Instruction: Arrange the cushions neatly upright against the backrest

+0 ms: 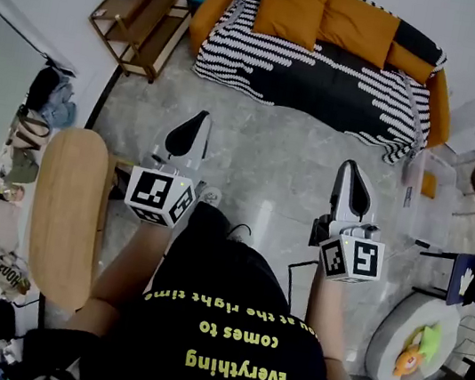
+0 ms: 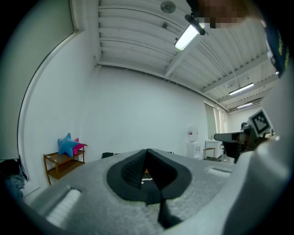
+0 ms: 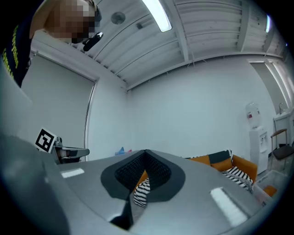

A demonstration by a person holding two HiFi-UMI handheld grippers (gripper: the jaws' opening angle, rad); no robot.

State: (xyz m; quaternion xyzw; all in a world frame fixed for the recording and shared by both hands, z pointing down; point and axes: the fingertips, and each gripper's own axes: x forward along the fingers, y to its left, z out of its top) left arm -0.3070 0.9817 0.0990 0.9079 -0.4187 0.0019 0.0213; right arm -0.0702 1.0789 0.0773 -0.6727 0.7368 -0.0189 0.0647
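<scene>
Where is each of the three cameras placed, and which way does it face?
Head view: on the head, steeply down toward the sofa; shows torso, left gripper, right gripper.
Left gripper view: rides it, level along shut jaws toward the shelf; right gripper shows.
Right gripper view: likewise, toward sofa; left gripper shows.
Head and right gripper views share the sofa.

The person's black shirt (image 1: 231, 337) carries yellow print that stands upside down in the head view: "Everything" on one line, "comes to" on the next, and a third line that ends in "at the right time", its first letters hidden. At the left edge a pale bag (image 1: 7, 274) bears dark lettering that may read "Hope", though it is too small to be sure.
</scene>
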